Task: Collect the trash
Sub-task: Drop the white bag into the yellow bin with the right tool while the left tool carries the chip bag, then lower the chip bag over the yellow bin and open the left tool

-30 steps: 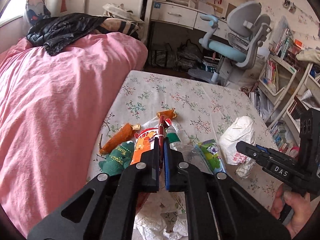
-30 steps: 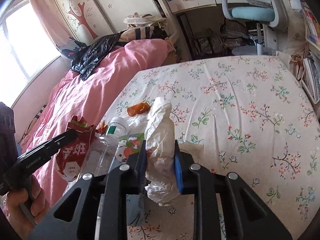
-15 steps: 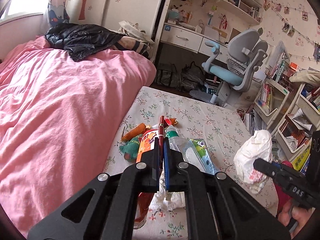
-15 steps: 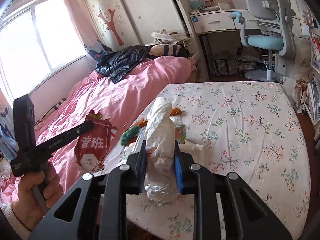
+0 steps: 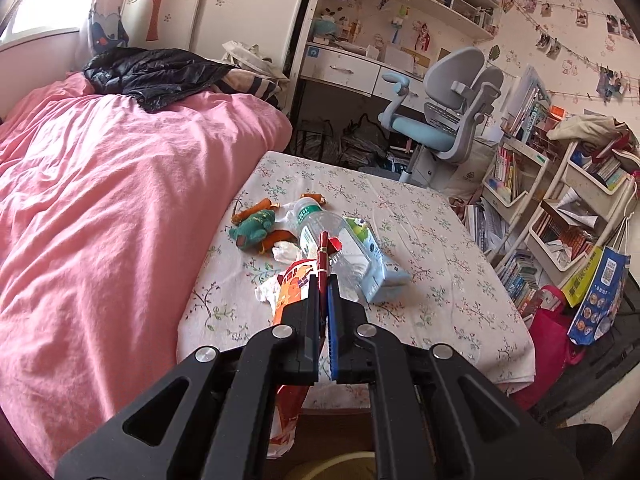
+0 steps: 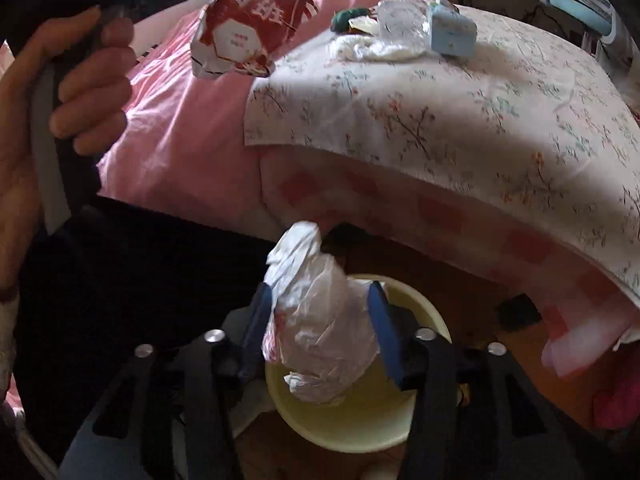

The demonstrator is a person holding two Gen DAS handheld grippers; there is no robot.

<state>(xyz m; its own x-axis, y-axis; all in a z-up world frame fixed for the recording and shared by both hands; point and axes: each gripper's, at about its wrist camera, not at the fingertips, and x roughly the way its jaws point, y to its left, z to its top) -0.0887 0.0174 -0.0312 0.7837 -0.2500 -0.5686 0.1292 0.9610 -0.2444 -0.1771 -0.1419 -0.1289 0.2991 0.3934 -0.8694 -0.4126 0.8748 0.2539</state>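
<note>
We are holding a gripper in each hand beside a table covered in a floral cloth (image 5: 420,240). Our left gripper (image 5: 323,300) is clenching its jaws on the edge of a red snack wrapper (image 5: 296,284), which is hanging down past the near table edge; in the right wrist view the same wrapper (image 6: 250,20) is dangling beside our left hand (image 6: 68,92). Our right gripper (image 6: 318,320) is grasping a crumpled white plastic bag (image 6: 320,332), its jaws spread wide around it, directly above a pale yellow bin (image 6: 360,428) standing on the floor below the table. Lying on the table are a clear plastic bottle (image 5: 324,232), a light blue carton (image 5: 372,264), a green plush toy (image 5: 254,228) and crumpled white tissue (image 5: 286,252). A pink bed (image 5: 100,200) is lying to the left.
</note>
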